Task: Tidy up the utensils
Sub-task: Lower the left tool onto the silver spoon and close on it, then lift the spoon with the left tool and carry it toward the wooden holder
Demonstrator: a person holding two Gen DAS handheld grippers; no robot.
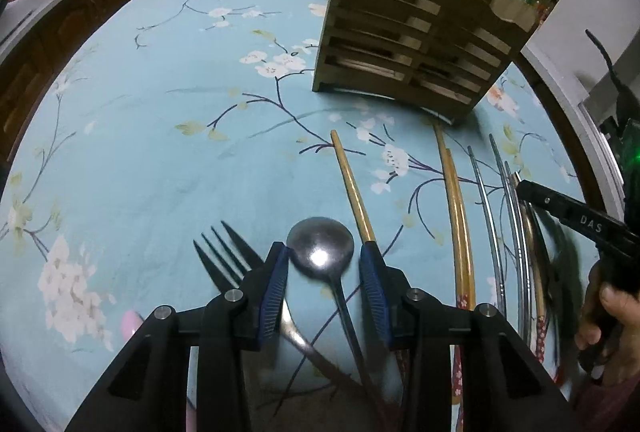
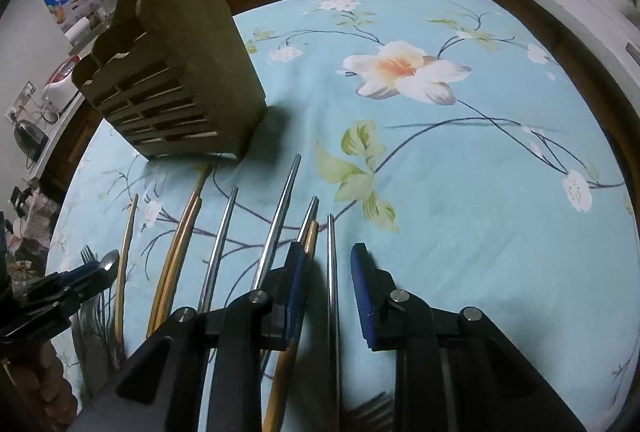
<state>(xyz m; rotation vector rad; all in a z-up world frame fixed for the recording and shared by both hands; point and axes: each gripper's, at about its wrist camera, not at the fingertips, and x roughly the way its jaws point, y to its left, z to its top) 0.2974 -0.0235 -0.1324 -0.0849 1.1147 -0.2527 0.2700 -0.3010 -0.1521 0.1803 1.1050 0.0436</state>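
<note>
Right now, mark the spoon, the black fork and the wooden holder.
spoon [image 1: 320,246], left wrist view, centre of its bowl.
black fork [image 1: 224,252], left wrist view, on the tines.
wooden holder [image 2: 182,72], right wrist view, its slatted front.

I see a glossy metal spoon [image 1: 321,247] at my twelve o'clock, matt wooden chopsticks [image 1: 354,188] and polished steel ones [image 2: 332,272] on soft printed cloth [image 1: 160,152]; the slatted holder [image 1: 408,32] at one o'clock looks raw wood.

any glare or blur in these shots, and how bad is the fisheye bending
Left wrist view: bright glare spot on the spoon bowl; the right gripper at the edge is motion-smeared. Right wrist view: the wooden holder throws a soft shadow. Both views bow the chopsticks and counter edge.
</note>
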